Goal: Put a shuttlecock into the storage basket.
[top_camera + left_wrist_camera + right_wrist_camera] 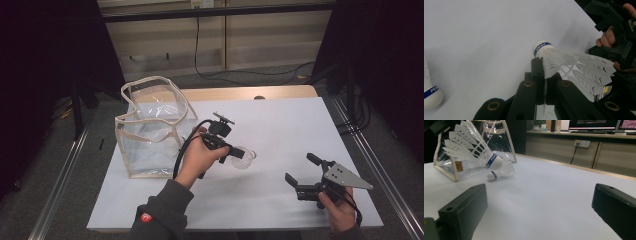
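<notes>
My left gripper [233,150] is shut on the skirt of a white plastic shuttlecock [243,158] and holds it just above the white table cover, cork pointing right. The left gripper view shows its blue-banded cork [542,47] past the closed jaws of the left gripper [545,76]. A second shuttlecock [499,173] lies on the table near the clear bag [150,130]; its cork [431,96] sits at the lower left of the left gripper view. My right gripper [301,168] stands open and holds nothing at the front right, its jaws wide apart in its own view [539,202].
The clear bag with cream trim [446,170] stands open at the table's left. A white sheet [280,130] covers the table, with a wooden edge [240,93] at the back. Cables [240,75] run on the floor behind. Metal rails [60,175] flank both sides.
</notes>
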A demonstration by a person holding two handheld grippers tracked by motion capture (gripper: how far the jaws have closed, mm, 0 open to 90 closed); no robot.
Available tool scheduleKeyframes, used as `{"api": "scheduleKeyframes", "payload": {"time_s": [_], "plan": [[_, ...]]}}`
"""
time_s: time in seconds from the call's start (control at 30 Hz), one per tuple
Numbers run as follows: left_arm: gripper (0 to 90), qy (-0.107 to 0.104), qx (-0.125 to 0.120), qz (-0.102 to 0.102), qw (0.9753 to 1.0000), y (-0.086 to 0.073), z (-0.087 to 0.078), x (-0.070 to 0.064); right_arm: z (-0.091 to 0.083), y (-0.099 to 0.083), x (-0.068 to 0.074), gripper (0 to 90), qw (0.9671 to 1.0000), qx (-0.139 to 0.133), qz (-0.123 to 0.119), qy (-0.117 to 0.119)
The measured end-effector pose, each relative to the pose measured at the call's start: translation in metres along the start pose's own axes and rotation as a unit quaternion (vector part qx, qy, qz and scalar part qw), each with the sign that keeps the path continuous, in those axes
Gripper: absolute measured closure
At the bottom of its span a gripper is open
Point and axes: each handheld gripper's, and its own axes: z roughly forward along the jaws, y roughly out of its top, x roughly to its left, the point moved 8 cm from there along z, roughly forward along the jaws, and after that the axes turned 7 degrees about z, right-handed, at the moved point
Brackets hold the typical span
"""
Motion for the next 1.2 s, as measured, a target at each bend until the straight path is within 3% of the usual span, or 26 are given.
{"api": "scheduleKeyframes", "payload": {"time_s": [0.5, 1.2], "plan": [[89.9, 0.005, 0.007, -0.006, 0.9999, 0.006, -0.020, -0.001, 0.001, 0.000, 0.000, 0.1, 1.0000, -0.001, 0.000, 0.000], [89.9, 0.006, 0.007, -0.006, 0.9999, 0.012, -0.031, -0.002, -0.002, -0.001, -0.002, 0.1, 1.0000, 0.000, 0.005, -0.004]]}}
